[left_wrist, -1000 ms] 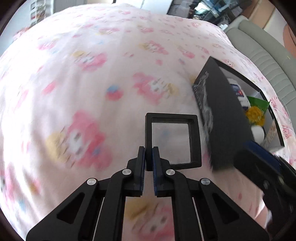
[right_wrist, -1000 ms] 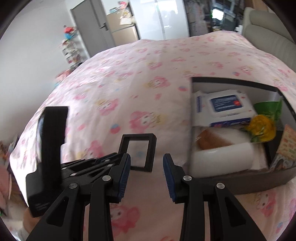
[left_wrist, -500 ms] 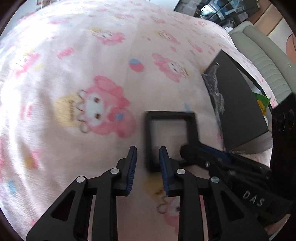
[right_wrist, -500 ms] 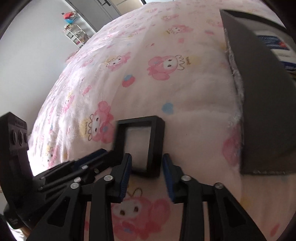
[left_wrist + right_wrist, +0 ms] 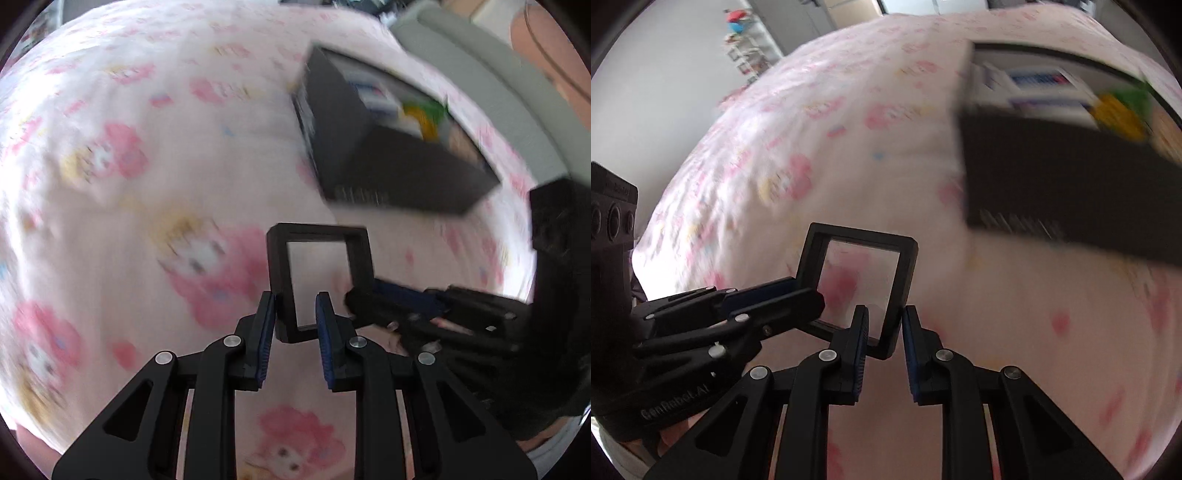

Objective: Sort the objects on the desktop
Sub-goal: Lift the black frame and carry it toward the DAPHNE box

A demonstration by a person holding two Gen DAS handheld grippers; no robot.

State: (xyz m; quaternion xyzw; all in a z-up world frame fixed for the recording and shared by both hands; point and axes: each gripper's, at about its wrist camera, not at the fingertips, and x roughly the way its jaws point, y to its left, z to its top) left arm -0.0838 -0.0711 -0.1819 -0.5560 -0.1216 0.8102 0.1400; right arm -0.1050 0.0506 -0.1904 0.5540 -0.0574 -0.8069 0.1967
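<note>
The small black frame (image 5: 319, 280) looked light, stiff and breakable, best held by its rim, where the left tongs (image 5: 295, 325) and right tongs (image 5: 884, 328), just closing in, each pinched a corner.

Soft cloth everywhere: the bedspread (image 5: 155, 155) is a matt, faintly nubbly cotton-like weave, printed pink. The little frame (image 5: 280, 266) looks like matt black plastic, and its window (image 5: 857, 280) is a clear glossy film that lets the print show through. The left gripper (image 5: 294, 325) is smooth black plastic with bright metal screw heads, and its 2 pads (image 5: 266, 332) are ribbed blue rubber. The box (image 5: 1071, 192) is matt black, with a rough, frayed edge.
</note>
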